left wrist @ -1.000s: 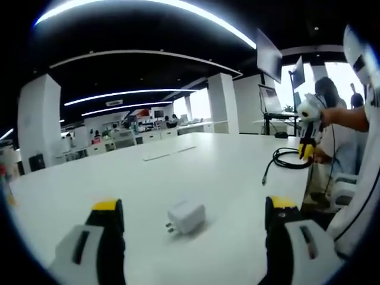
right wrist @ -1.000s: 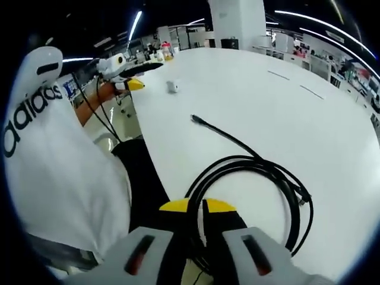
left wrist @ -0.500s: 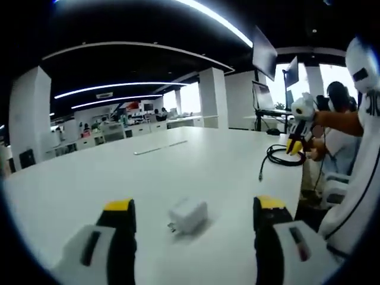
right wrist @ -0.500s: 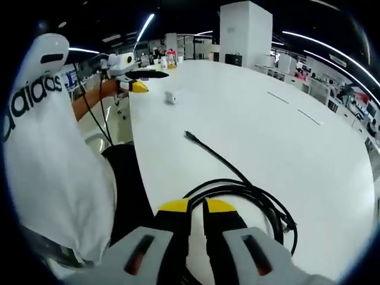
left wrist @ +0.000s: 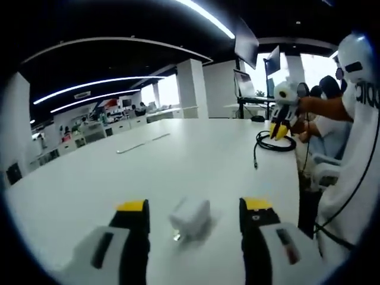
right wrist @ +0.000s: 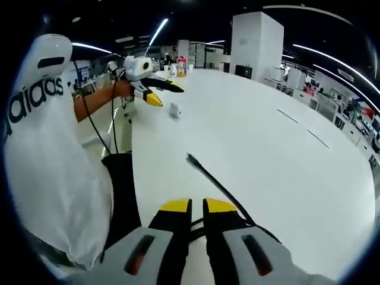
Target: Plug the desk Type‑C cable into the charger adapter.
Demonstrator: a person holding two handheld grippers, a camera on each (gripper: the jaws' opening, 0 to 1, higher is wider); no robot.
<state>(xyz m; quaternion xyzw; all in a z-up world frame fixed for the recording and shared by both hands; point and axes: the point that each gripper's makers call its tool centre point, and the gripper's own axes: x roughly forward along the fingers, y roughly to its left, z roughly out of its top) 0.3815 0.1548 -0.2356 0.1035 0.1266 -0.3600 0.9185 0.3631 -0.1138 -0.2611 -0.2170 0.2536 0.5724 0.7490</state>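
Note:
The white charger adapter (left wrist: 191,217) lies on the white table (left wrist: 178,160), between the two jaws of my left gripper (left wrist: 195,208). That gripper is open, and neither jaw touches the adapter. The black Type-C cable (left wrist: 272,142) lies coiled near the table's right edge, its free plug end (left wrist: 255,164) pointing toward me. My right gripper (left wrist: 277,127) sits at the coil. In the right gripper view, my right gripper (right wrist: 197,206) is shut with a dark strand in the narrow gap. The cable (right wrist: 214,181) runs out ahead. Farther off are the adapter (right wrist: 175,110) and my left gripper (right wrist: 166,94).
A person in a white shirt (right wrist: 47,160) stands along the table's near edge (right wrist: 133,172). Two flat strips (left wrist: 139,144) lie far out on the table. Monitors on stands (left wrist: 249,89) and other people (left wrist: 329,89) are beyond the right end.
My left gripper has moved in on the adapter, which now lies between its jaws, and the jaws have narrowed. The right gripper view has tilted up, so the coil now sits under its jaws.

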